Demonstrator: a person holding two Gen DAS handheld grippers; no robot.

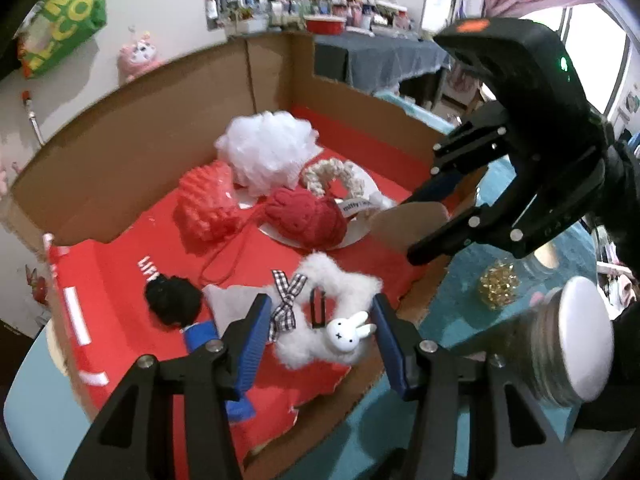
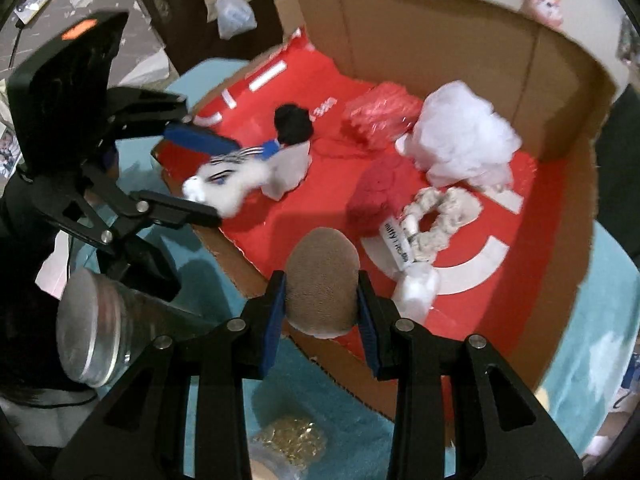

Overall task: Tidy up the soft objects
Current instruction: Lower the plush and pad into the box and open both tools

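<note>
Cardboard walls rise on the far sides of a shallow box (image 1: 132, 148) with a red printed floor, while its near rim is low and ragged, bordering a teal-covered worktop (image 2: 340, 408). The left gripper (image 1: 320, 322) pinches a fluffy white hair scrunchie with a checked bow and a small rabbit charm (image 1: 320, 312) between its blue fingers (image 1: 252, 332), just above the near rim at 6 o'clock. The right gripper (image 2: 322, 292) pinches a brown oval fabric pad (image 2: 322, 276) over the same rim. Open red floor remains at 9 o'clock in the left view; the centre is crowded by white stuffing (image 1: 266, 148), a red knitted bundle (image 1: 308, 216), a red bubbled pouch (image 1: 206, 208), a cream braided ring (image 1: 326, 174) and a black pompom (image 1: 172, 300). A white tag (image 2: 396, 246) reads "miffy"; a green bag (image 1: 64, 20) at 10 o'clock shows "MEG".
</note>
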